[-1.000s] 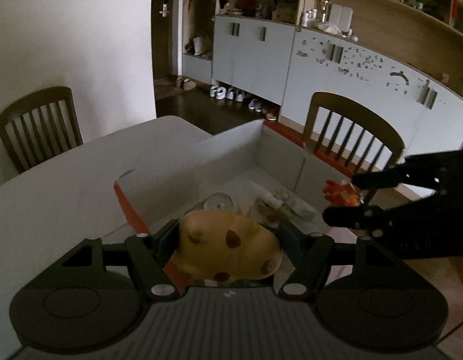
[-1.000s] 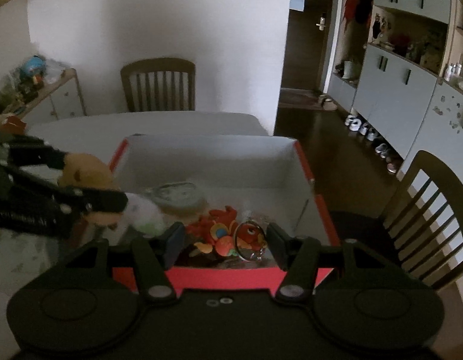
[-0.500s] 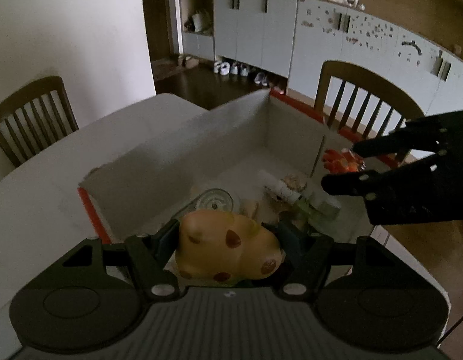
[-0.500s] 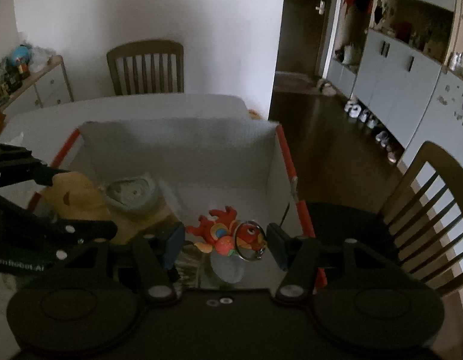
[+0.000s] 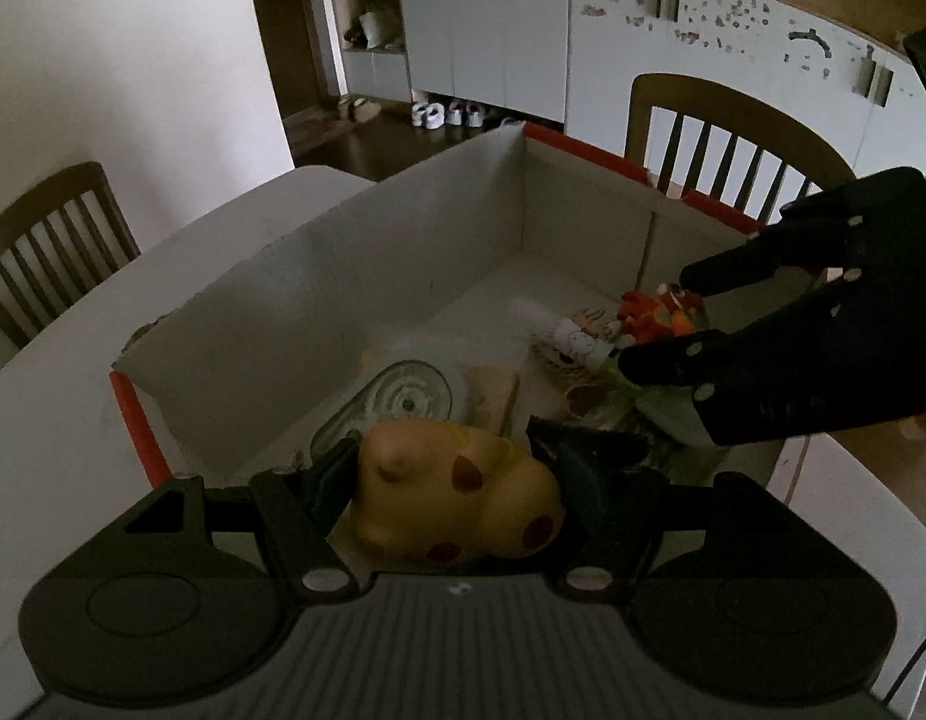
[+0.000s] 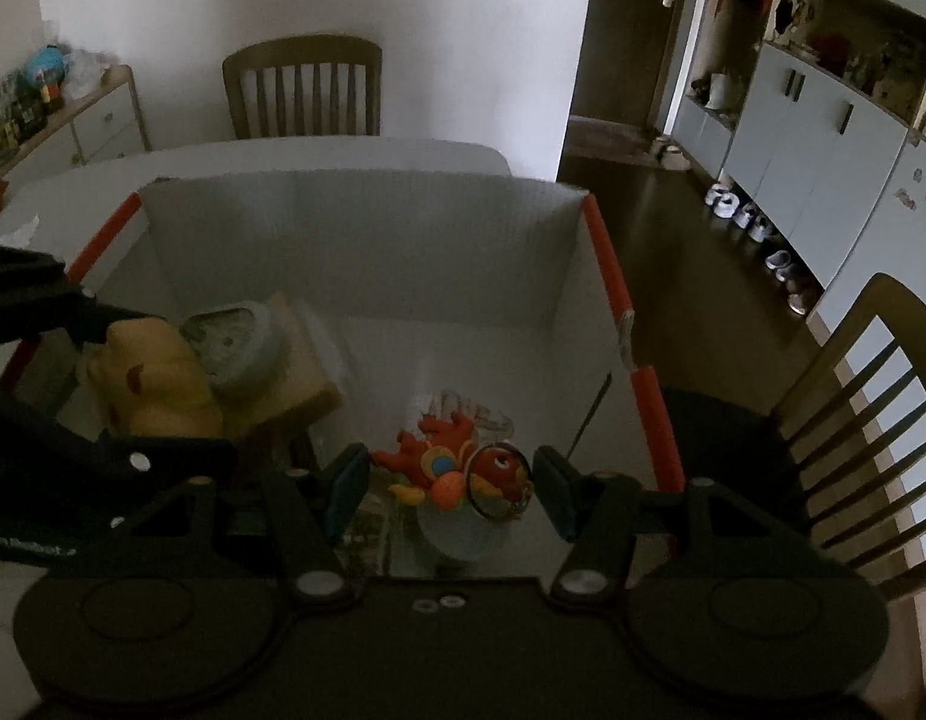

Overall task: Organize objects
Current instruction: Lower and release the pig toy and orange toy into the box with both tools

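The table (image 5: 181, 276) carries the box (image 5: 343, 276), a white-walled carton with red rims, open at the top and already holding several things. Both grippers are inside its mouth, so the step in hand looks like setting down two toys at once.

The left gripper (image 5: 457, 480) is closed on the yellow toy (image 5: 457, 498), a soft spotted figure pinched at its sides, low over the near corner of the box. It sits just beside the round grey disc (image 5: 403, 402), which rests on a tan slab (image 6: 295, 360). To place it well, lower it until it bears on the floor or the slab, then part the fingers only enough to free it; a soft body will spring back and may roll against the disc.

The right gripper (image 6: 451, 480) has its fingers fairly wide, with the red toy (image 6: 457, 468) and its metal ring (image 6: 493, 492) between them. The pads do not appear to press the toy, so I cannot tell whether it is held or already lying on the clutter below. If it is loose, the gripper should rise straight up so the ring does not snag a finger.

The right side also holds a small white bottle (image 5: 565, 336) and printed cards (image 6: 463, 408); keep the red toy clear of the bottle, which would roll if nudged.
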The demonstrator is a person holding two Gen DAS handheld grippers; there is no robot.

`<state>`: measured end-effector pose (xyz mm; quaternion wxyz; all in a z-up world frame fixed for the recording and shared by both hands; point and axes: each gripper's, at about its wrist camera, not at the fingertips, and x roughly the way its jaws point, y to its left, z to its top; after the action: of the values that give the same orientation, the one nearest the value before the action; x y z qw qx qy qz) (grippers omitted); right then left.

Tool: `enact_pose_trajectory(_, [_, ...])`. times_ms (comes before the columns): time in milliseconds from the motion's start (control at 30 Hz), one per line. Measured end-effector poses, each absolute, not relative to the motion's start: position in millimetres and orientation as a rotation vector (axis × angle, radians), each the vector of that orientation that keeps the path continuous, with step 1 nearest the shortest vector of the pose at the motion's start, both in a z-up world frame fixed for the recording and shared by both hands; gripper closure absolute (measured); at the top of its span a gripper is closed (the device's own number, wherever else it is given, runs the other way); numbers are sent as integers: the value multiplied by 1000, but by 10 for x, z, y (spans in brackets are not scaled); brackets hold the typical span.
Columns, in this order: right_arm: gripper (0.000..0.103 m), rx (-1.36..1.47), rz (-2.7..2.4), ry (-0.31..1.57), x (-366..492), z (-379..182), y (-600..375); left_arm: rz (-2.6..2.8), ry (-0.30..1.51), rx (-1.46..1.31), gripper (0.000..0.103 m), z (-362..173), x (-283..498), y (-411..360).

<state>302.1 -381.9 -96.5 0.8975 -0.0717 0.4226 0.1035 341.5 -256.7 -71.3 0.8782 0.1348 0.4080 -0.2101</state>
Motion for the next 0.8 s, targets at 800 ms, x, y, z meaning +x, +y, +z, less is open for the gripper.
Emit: enact_pose_trajectory(800, [32, -97, 229, 832, 2831, -689, -3921, -459, 859, 169, 24, -585, 3295, -2406])
